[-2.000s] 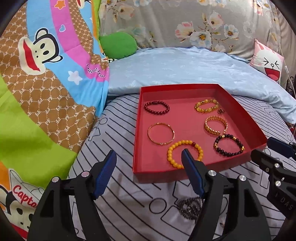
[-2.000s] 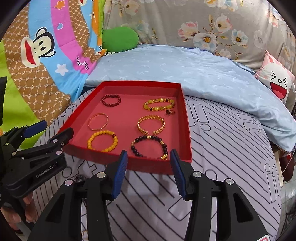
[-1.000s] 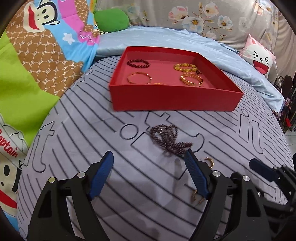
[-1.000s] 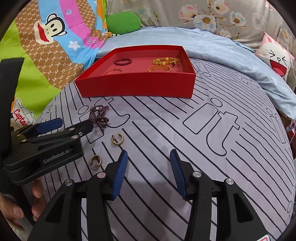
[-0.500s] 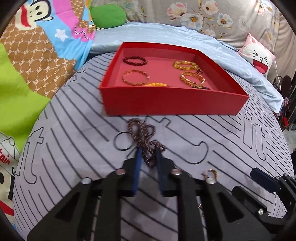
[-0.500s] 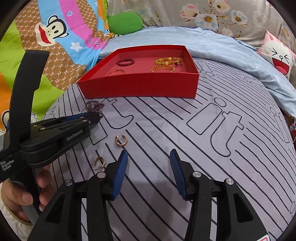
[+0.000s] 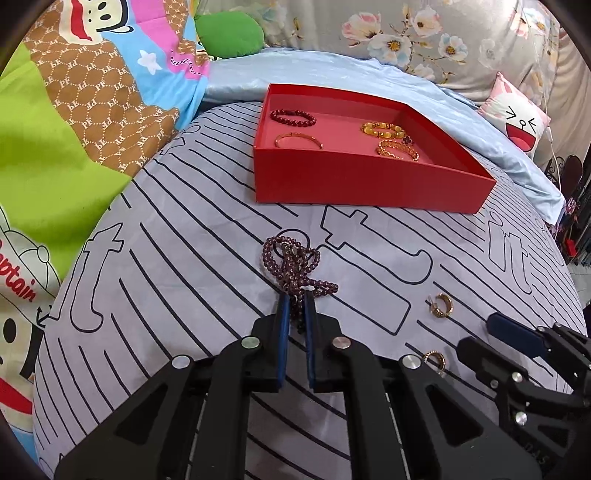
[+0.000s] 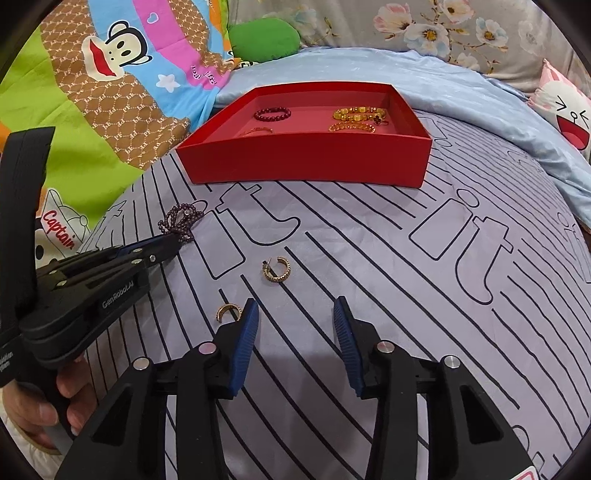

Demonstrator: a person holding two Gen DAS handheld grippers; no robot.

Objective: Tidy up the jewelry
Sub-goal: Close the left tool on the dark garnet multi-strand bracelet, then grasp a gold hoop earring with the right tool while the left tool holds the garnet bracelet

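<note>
A dark purple bead necklace lies bunched on the striped bedsheet. My left gripper is shut on its near end; it also shows in the right wrist view, with the necklace just beyond its tip. Two gold hoop earrings lie on the sheet, also visible in the left wrist view. My right gripper is open and empty, just right of the nearer earring. A red tray holds several bracelets.
The tray stands at the far side of the sheet. A light blue quilt, a cartoon blanket, a green cushion and a white face pillow surround it.
My left gripper came down from above the tray to the necklace and closed on it. The right gripper stayed open and moved closer to the earrings.
</note>
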